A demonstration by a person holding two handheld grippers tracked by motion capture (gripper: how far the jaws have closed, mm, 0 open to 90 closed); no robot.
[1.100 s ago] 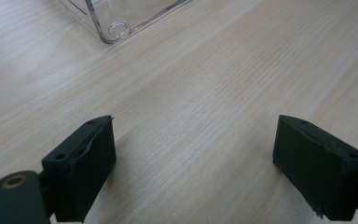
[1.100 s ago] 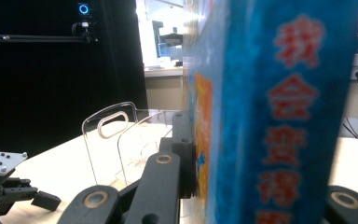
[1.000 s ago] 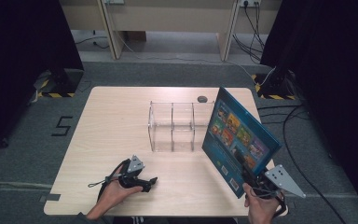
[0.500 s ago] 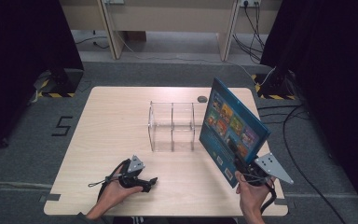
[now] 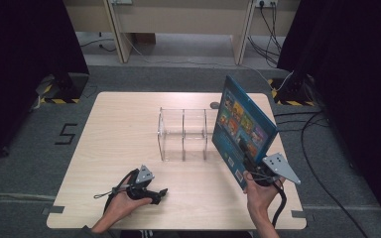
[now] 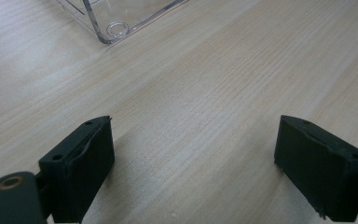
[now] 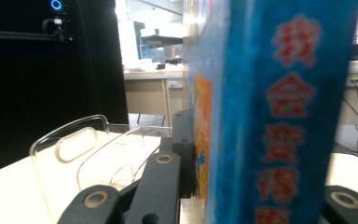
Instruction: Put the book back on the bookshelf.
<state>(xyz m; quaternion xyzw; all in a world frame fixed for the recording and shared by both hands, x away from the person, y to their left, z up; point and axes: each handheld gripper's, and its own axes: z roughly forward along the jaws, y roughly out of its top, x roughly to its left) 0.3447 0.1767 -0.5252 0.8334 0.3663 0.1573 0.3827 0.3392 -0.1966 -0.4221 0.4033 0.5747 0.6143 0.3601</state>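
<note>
Pale wooden table (image 5: 119, 124) under overhead light. Nearest, the left gripper (image 5: 155, 194) rests on the wood, jaws wide apart and empty. To its right, the right gripper (image 5: 256, 174) clamps a blue book (image 5: 242, 130), raised upright, likely ready to slot into the clear plastic rack (image 5: 184, 134) just beyond.

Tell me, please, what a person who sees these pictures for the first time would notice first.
The large blue picture book stands out first: the right gripper holds it raised and tilted near the right edge of the light wooden table, its fingers shut on the cover. Beside it, at the table's middle, stands the clear acrylic divided rack. The left gripper rests open on the near left of the table.
</note>
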